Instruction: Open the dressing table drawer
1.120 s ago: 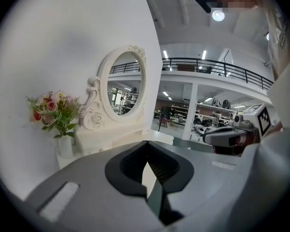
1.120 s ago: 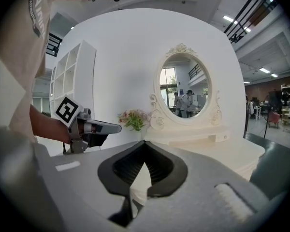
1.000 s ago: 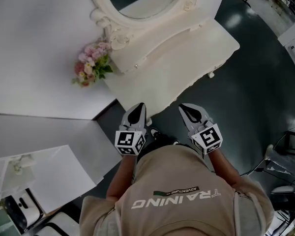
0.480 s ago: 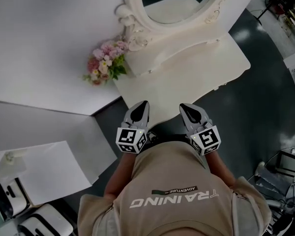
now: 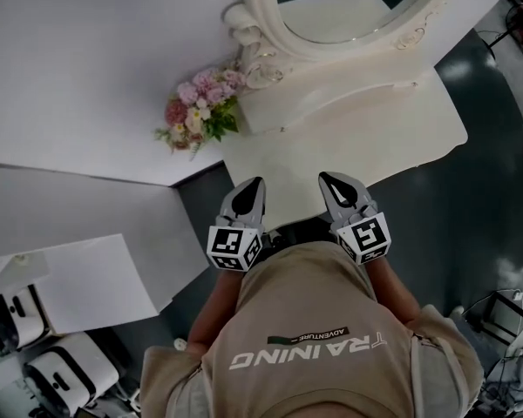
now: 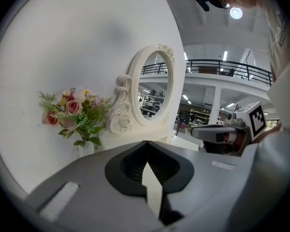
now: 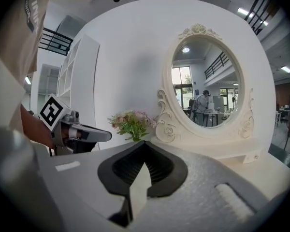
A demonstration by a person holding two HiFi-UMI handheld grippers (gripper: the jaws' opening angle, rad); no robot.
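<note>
Your left gripper (image 5: 253,185) and right gripper (image 5: 327,181) are both pinched shut on nothing, side by side at the near edge of the cream dressing table (image 5: 392,138) (oval mirror (image 5: 349,7) behind, flower bouquet (image 5: 199,116) at its left corner). Its drawer front is hidden from above.

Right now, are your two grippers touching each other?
Apart. The head view shows the left gripper and the right gripper side by side, with a wide strip of the dressing table showing between them.
</note>
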